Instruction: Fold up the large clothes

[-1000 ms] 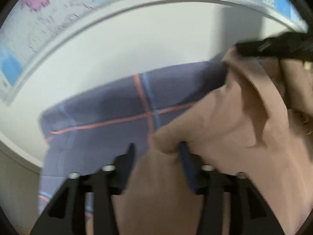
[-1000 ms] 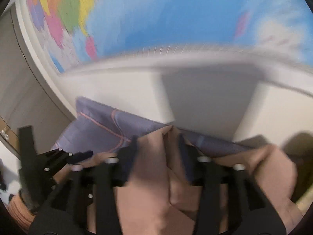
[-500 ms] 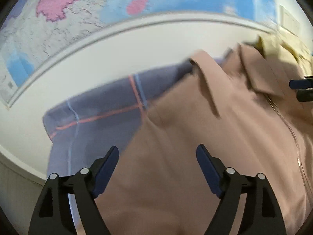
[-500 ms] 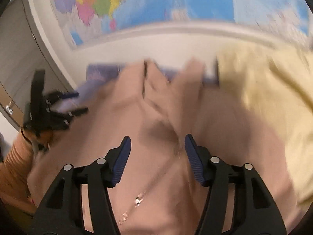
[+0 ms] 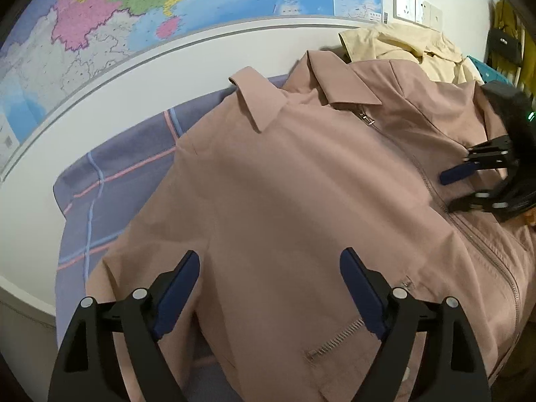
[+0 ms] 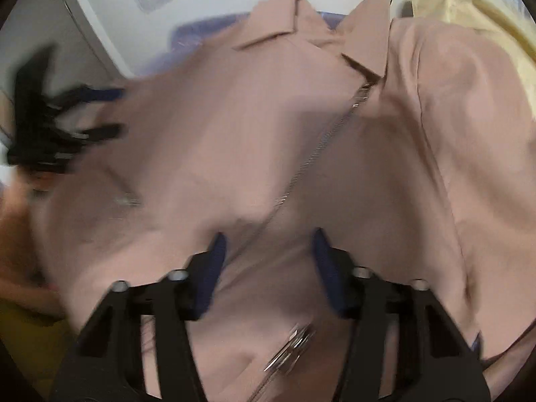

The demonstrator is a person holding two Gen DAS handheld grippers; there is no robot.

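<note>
A checked lilac sheet (image 5: 110, 174) covers the bed against a white wall, under a large wall map (image 5: 140, 3); it serves as the flat surface for folding. Spread over it, front up, lies the task's garment, a dusty-pink zip jacket (image 5: 284, 181), collar toward the wall and hem toward the person. It looks laid out flat so its sleeves and sides can be turned in, so the folding proper seems barely begun. Beyond its far shoulder a pale yellow garment (image 5: 402, 43) is heaped near the wall, probably waiting its turn or already handled; I cannot tell which.

The jacket's collar (image 5: 261, 100) is spread open to both sides, and the front zip (image 6: 321, 144) runs down the middle, closed as far as can be seen, which keeps the two fronts together as one panel.

The left hand-held gripper (image 5: 268, 288) hovers over the jacket's side panel near a slanted pocket zip (image 5: 335, 338); its jaws are opening wide, with cloth beneath them but nothing pinched. The right hand-held gripper (image 6: 268, 254) sits low over the centre zip, its jaws closing with the zip line and a ridge of cloth between them; the pads do not yet appear to press on it, though blur makes this uncertain. It seems to be reaching for a hold on the front.
</note>
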